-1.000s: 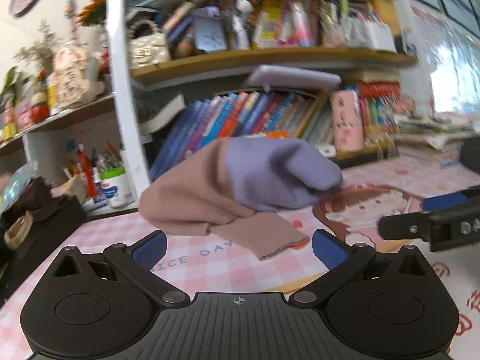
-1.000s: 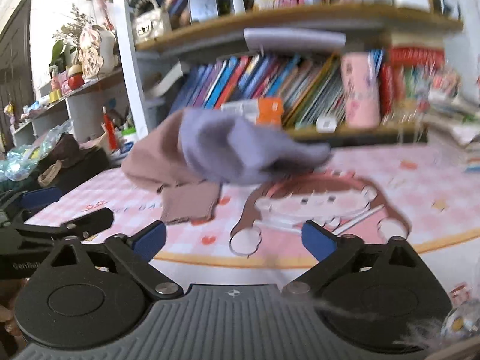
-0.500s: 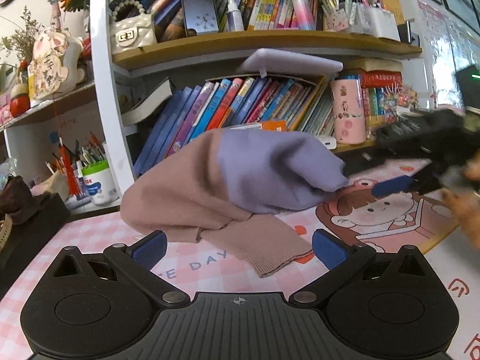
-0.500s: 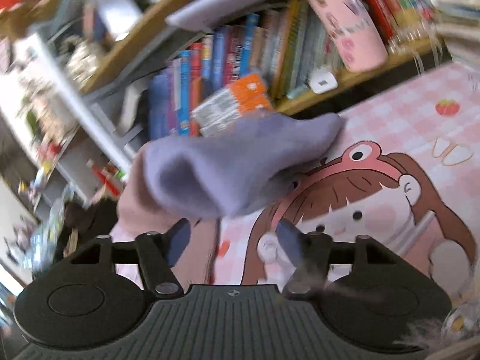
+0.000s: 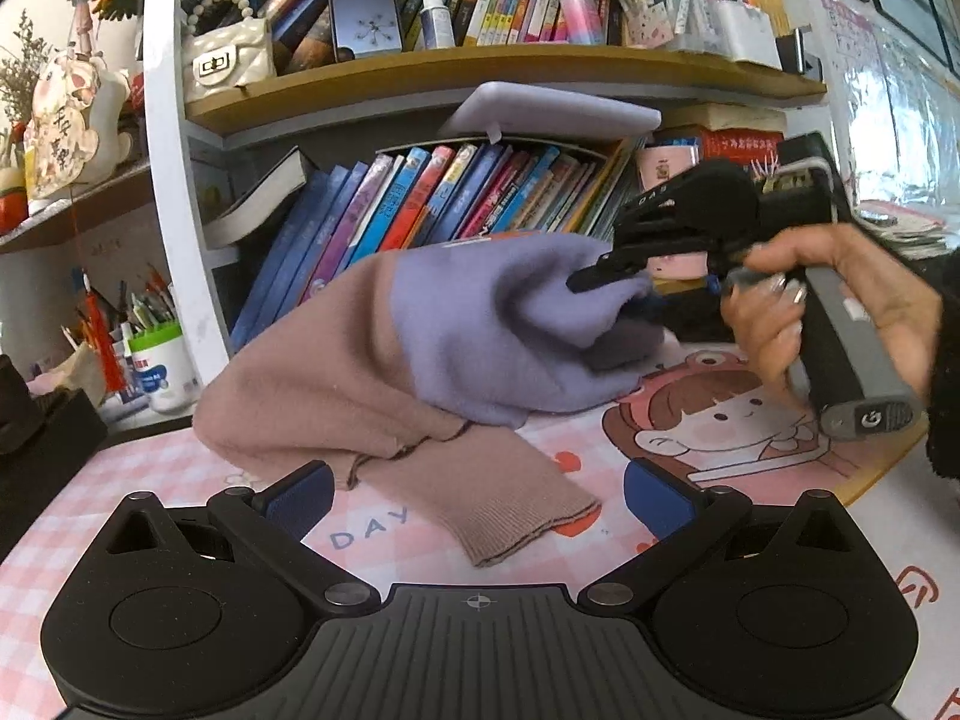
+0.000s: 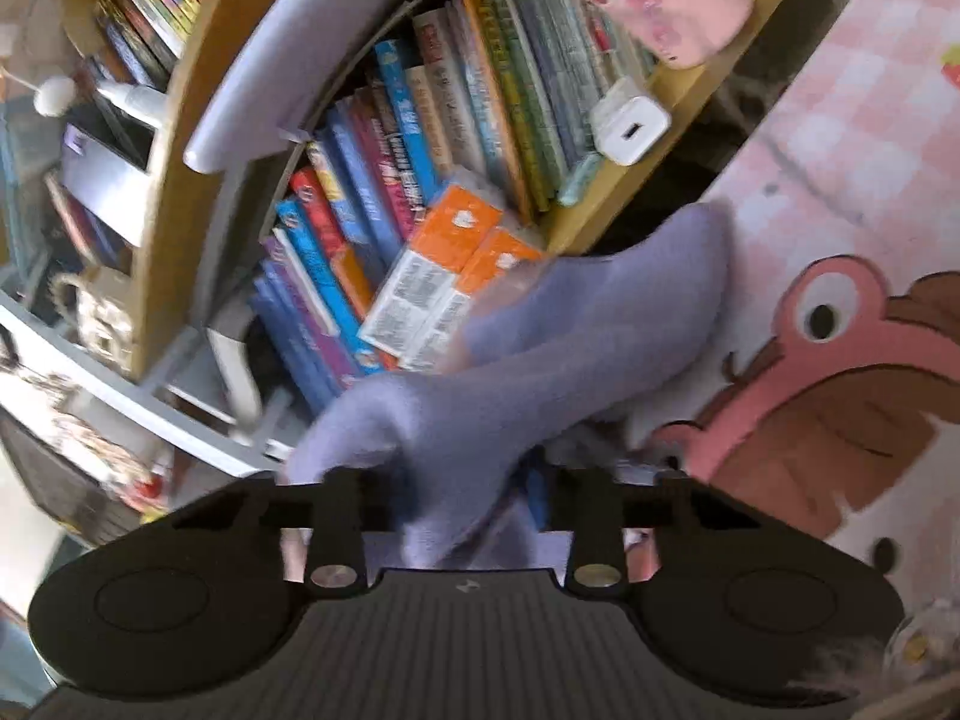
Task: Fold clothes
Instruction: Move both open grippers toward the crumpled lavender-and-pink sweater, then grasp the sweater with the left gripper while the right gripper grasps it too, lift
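Observation:
A knit garment, dusty pink [image 5: 336, 384] with a lavender part [image 5: 510, 324], lies bunched on the pink checked table mat [image 5: 180, 492]. A ribbed pink cuff [image 5: 516, 522] lies toward me. My left gripper [image 5: 477, 495] is open and empty, just short of the cuff. My right gripper [image 5: 630, 288] comes in from the right, tilted, with its jaws around the lavender end. In the right wrist view the lavender fabric [image 6: 480, 420] fills the gap between the narrowed fingers [image 6: 468, 498].
A bookshelf with upright books [image 5: 432, 198] stands right behind the garment. A pen cup [image 5: 159, 366] and a dark box [image 5: 36, 444] are at the left. A cartoon girl print [image 5: 738, 420] covers the mat at right. An orange packet [image 6: 444, 276] leans on the books.
My right gripper has swung in toward the lavender end, rolled over, and narrowed its jaws on the fabric. My left gripper has stayed open and shifted only slightly.

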